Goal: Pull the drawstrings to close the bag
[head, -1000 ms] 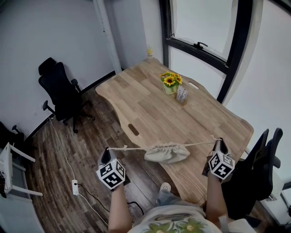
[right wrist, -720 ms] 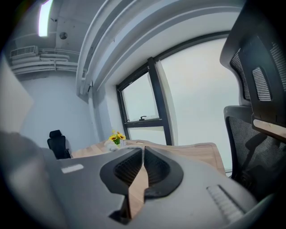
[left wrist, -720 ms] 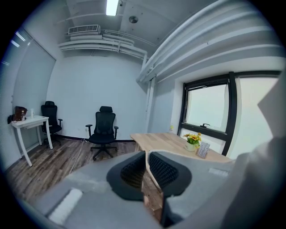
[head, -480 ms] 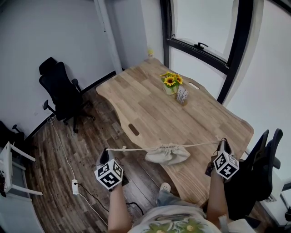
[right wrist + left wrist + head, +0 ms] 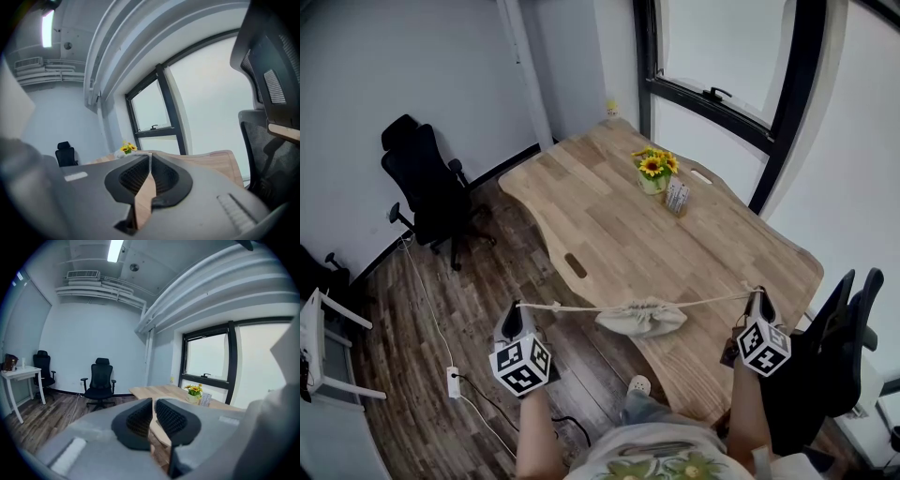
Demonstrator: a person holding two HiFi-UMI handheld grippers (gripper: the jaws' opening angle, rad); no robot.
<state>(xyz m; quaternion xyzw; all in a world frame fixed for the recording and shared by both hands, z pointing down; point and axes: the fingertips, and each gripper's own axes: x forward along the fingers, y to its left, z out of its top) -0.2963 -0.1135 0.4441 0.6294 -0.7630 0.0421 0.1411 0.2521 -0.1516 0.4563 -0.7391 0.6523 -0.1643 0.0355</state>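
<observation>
Held left drawstring (image 5: 567,307) pinched in left gripper (image 5: 517,315), jaws nearly together, above floor (image 5: 441,300) beside table (image 5: 609,216). Found bag (image 5: 640,317), mouth gathered, mid-line at table's near edge, cords taut. Held right drawstring (image 5: 714,299) pinched in right gripper (image 5: 757,301), jaws together.

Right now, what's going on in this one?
A person holds a tool in each hand. The left tool and the right tool each pinch one end of a pale drawstring, which is stretched taut and nearly level between them. Midway along it is a beige cloth bag, by the near edge of the light wooden table. Its mouth looks gathered tight, so the closing seems about done.
</observation>
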